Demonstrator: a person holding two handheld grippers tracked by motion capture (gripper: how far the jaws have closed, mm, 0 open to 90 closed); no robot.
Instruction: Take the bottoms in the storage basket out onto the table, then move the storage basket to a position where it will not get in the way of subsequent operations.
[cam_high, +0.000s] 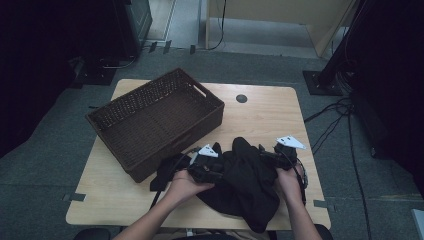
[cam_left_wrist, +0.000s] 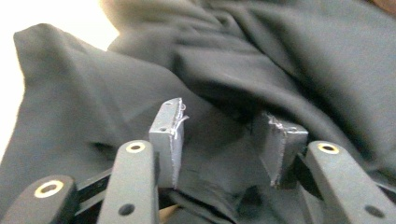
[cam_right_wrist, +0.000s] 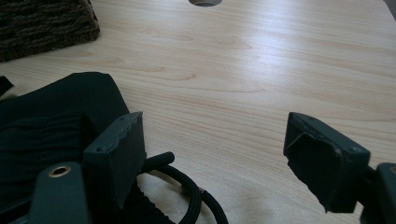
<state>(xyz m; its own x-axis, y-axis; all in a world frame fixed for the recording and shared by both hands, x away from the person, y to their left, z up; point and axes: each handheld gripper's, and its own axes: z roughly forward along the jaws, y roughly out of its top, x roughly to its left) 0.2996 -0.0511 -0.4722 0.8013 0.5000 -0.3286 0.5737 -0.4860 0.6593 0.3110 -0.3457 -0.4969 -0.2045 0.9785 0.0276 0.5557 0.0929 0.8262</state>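
Note:
A crumpled black garment (cam_high: 245, 182) lies on the near half of the wooden table (cam_high: 260, 117), between the person's two hands. My left gripper (cam_high: 219, 172) is at the garment's left side; in the left gripper view the jaws (cam_left_wrist: 224, 128) stand apart over the dark folds (cam_left_wrist: 280, 56), with cloth under and between them but not pinched. My right gripper (cam_high: 268, 151) is at the garment's right edge and points toward the far side of the table. In the right gripper view it (cam_right_wrist: 215, 135) is open over bare wood, with the garment (cam_right_wrist: 46, 126) beside its left jaw.
A dark woven basket (cam_high: 132, 95) sits at an angle on the far left of the table, its corner (cam_right_wrist: 42, 23) visible in the right gripper view. A round cable hole (cam_high: 241, 98) is in the tabletop behind the garment. A black cord (cam_right_wrist: 187, 186) loops by the right gripper's left jaw.

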